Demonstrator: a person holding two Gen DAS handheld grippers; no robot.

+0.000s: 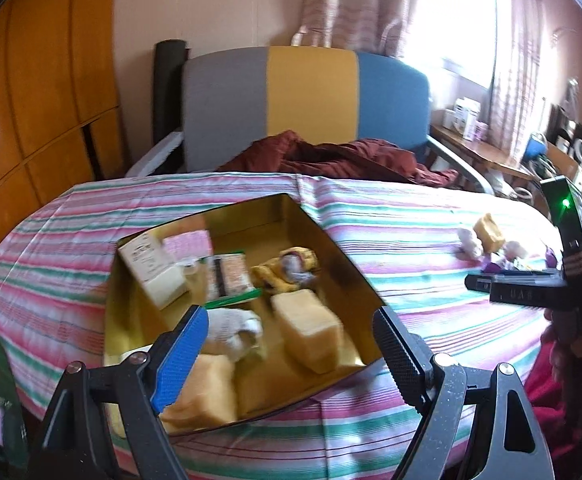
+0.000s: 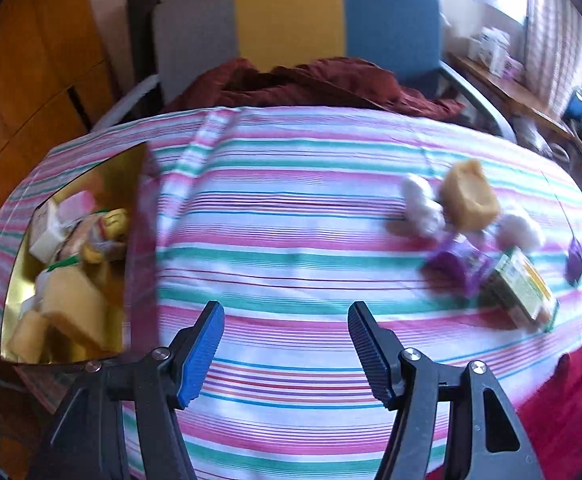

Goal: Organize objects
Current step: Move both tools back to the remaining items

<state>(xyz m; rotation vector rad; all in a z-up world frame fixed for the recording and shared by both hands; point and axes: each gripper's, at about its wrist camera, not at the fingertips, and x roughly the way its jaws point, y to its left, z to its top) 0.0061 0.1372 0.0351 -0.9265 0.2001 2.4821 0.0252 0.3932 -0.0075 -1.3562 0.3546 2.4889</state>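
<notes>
Striped tablecloth [image 2: 291,216], tricolour chair [image 1: 307,96], curtains [image 1: 355,4]

Each black hand-held gripper [image 2: 287,354] has ribbed blue pads [image 2: 201,354] and silver screws.

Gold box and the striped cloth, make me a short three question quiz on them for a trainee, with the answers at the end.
1. True or false: the gold box already holds several things.
2. Multiple choice: what is between the fingers of the right gripper? A) a yellow block B) a purple wrapper C) nothing, only the striped cloth below
3. Short answer: in the right wrist view, on which side of the cloth do the loose things lie, such as the tan block and the printed carton?

Key: 1 true. 2 C. 3 the right side, away from the box.
</notes>
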